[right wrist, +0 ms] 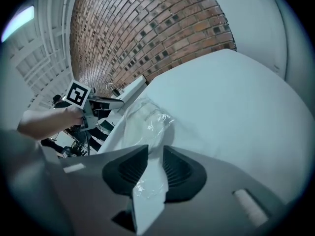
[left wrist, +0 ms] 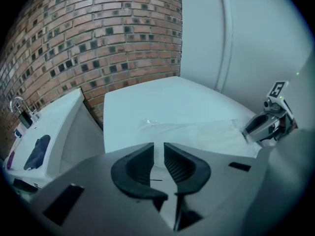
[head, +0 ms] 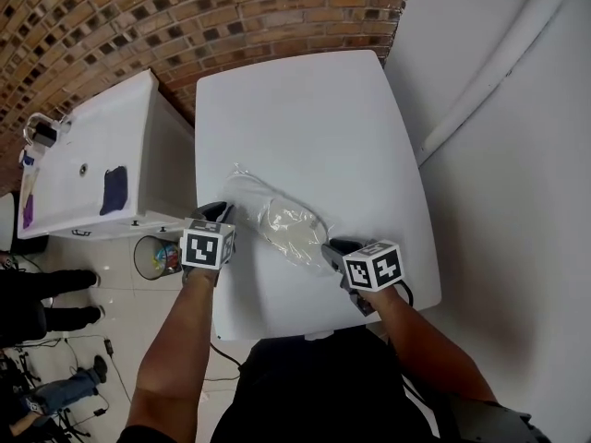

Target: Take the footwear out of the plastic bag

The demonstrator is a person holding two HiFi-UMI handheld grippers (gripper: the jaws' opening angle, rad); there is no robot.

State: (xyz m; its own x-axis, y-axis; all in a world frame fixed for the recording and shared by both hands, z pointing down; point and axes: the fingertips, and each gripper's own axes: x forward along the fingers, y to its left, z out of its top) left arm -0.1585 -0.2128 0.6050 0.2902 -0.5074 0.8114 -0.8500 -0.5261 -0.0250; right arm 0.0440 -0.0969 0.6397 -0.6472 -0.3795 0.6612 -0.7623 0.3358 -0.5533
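At the far left stands a white counter with a tap, well apart from the work. Next comes the left gripper, at the left edge of the white table. In the left gripper view its jaws stand a little apart with nothing between them, only the table edge showing through the gap, so it is empty. It points toward the plastic bag, which lies just beside it to the right, not touching.

The bag lies flat on the table. Its long axis runs on a diagonal, from a far end ahead of the left gripper to a near end at the right. The footwear, pale and crumpled under the film, sits inside the bag in the half nearer the right gripper. I cannot tell which end is the bag's mouth.

The right gripper is at the bag's near end. In the right gripper view its jaws are partly apart and a strip of the bag's film runs through the gap. The pads do not look to pinch it, so I judge the hold slack.

The right gripper is therefore the nearer one, already in line with the bag's length. My guess is that the left must come in sideways across that axis to reach the footwear
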